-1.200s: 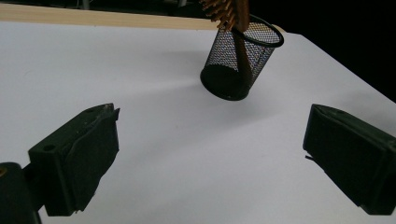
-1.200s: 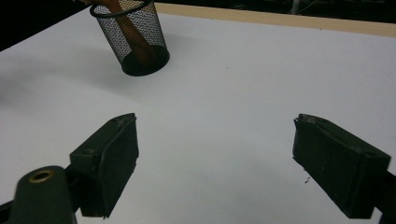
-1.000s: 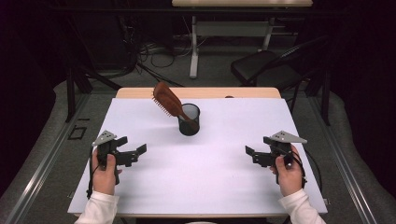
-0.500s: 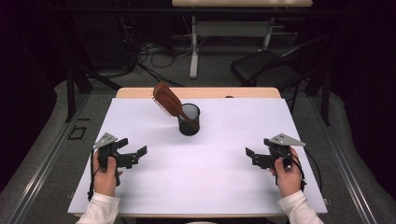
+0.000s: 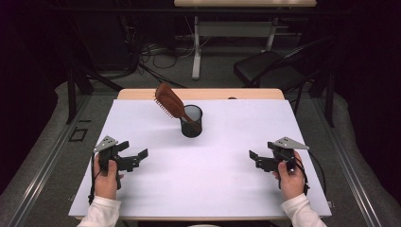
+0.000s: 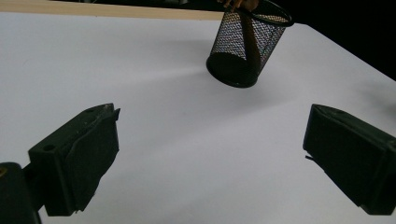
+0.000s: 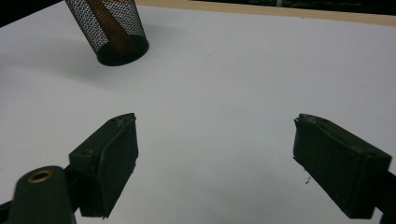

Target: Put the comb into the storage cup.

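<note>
Nothing moved; left hand-held gripper [image 5: 137, 158] and right hand-held gripper [image 5: 255, 160] wide apart, empty.

Each hand holds its tool low near the person, the left gripper [image 5: 138, 158] and the right gripper [image 5: 255, 160] both pointing inward at each other, well apart, jaws wide open with nothing between them.
</note>
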